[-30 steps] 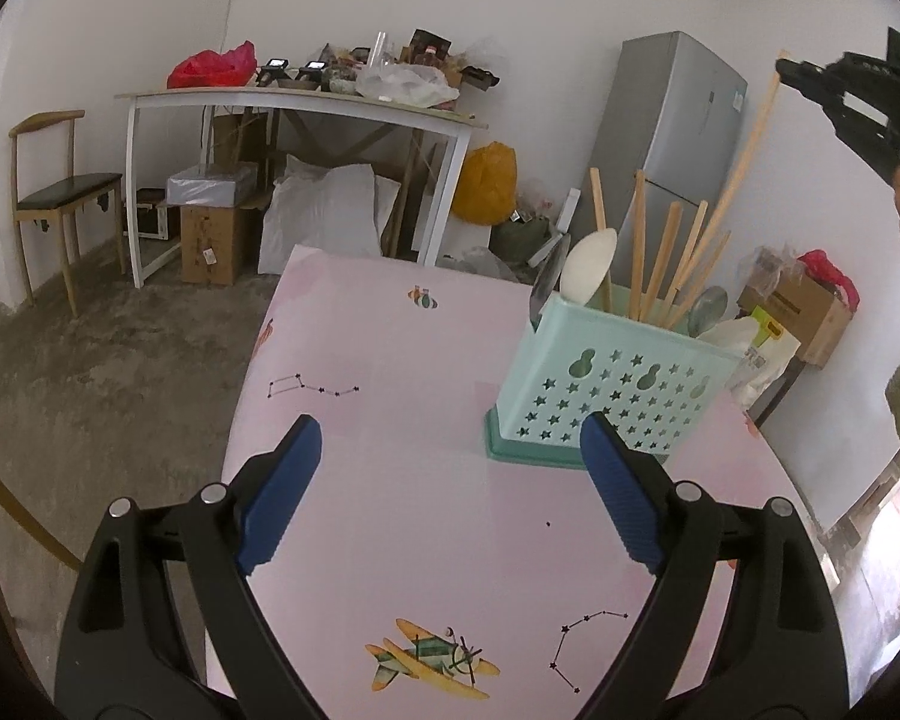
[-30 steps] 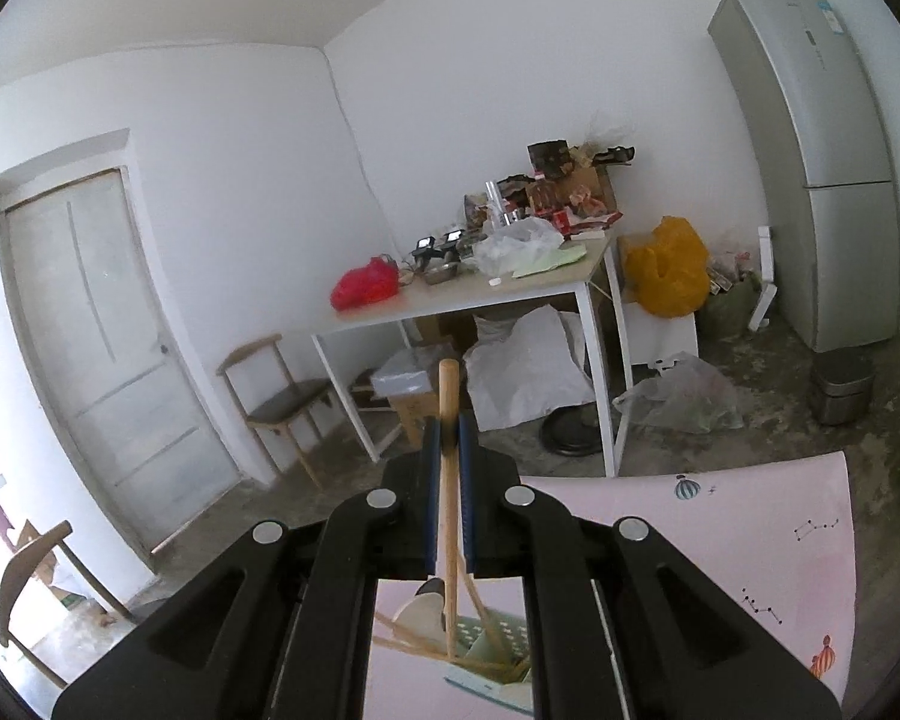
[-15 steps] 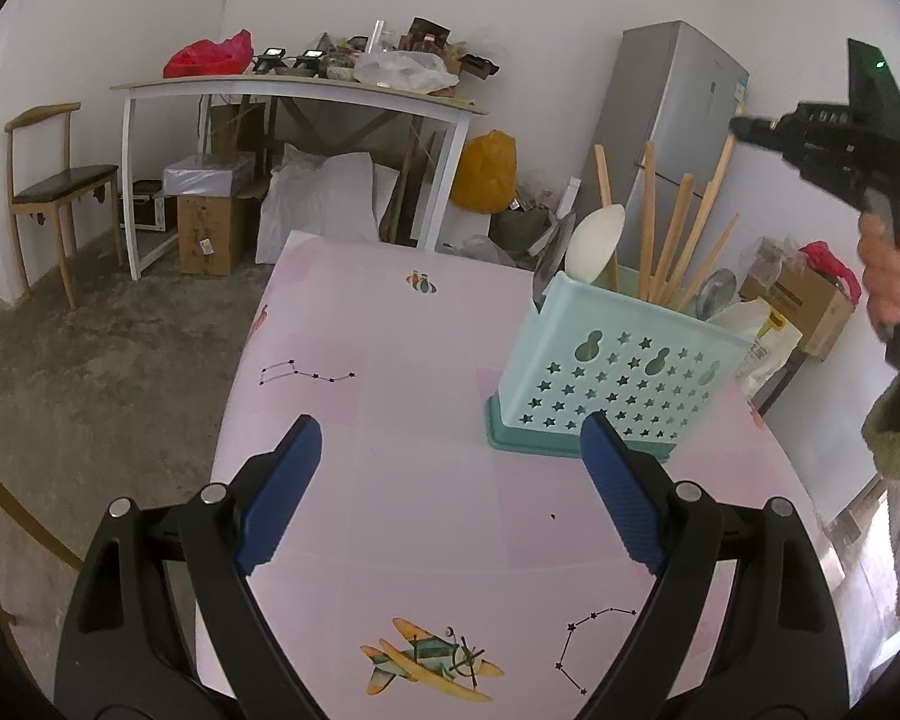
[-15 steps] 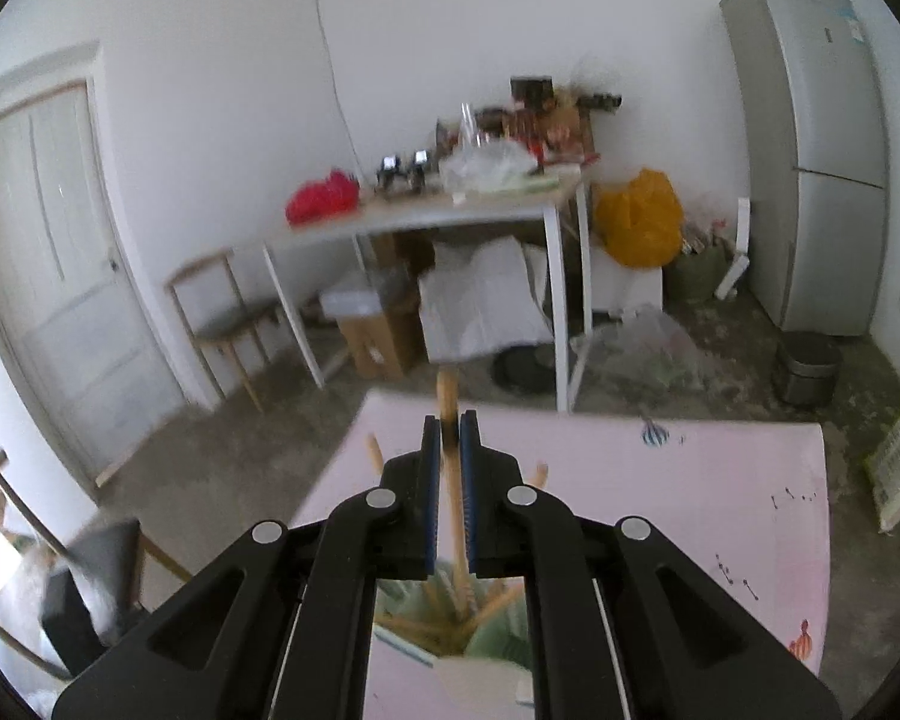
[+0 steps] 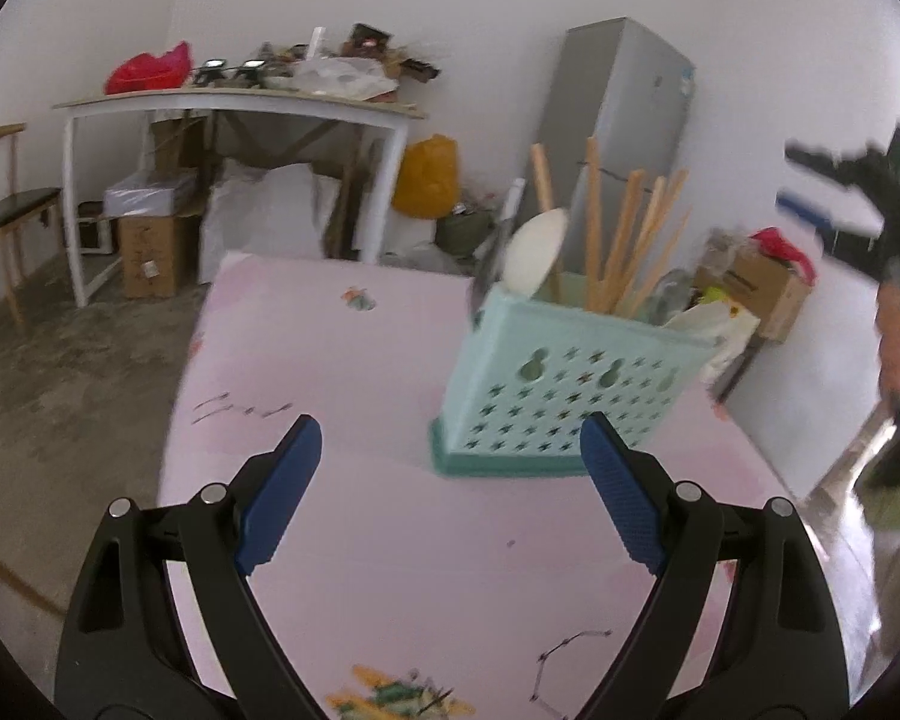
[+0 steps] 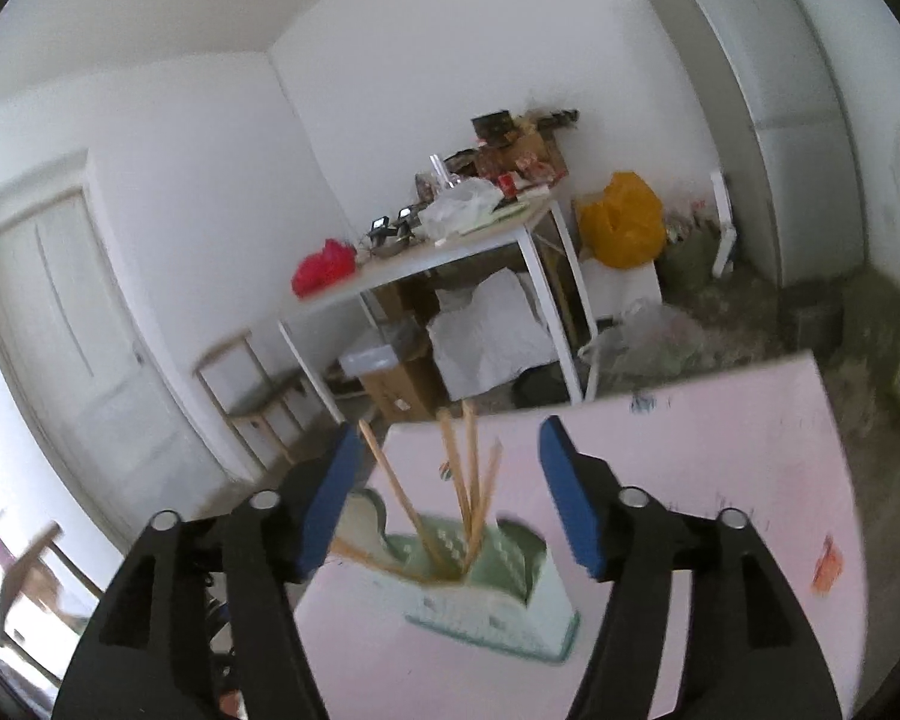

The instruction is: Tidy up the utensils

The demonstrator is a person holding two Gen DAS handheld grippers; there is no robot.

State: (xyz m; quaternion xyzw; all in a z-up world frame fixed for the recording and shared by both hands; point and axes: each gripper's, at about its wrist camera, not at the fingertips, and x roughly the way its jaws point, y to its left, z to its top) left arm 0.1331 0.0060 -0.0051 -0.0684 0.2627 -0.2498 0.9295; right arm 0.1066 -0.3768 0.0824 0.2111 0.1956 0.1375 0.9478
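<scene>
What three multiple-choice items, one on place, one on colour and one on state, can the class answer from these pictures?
1. Where do the wooden chopsticks stand?
A. In the basket
B. Flat on the table
C. On the chair

2. What colour is the basket?
A. Red
B. Pale green
C. Black

3. How is the left tool?
A. Shut on a spoon
B. Shut on nothing
C. Open, holding nothing

Answers:
1 A: the chopsticks rise out of the basket on the pink table.
2 B: its star-punched wall is pale green.
3 C: the left tool has its blue pads wide apart over bare tabletop.
</scene>
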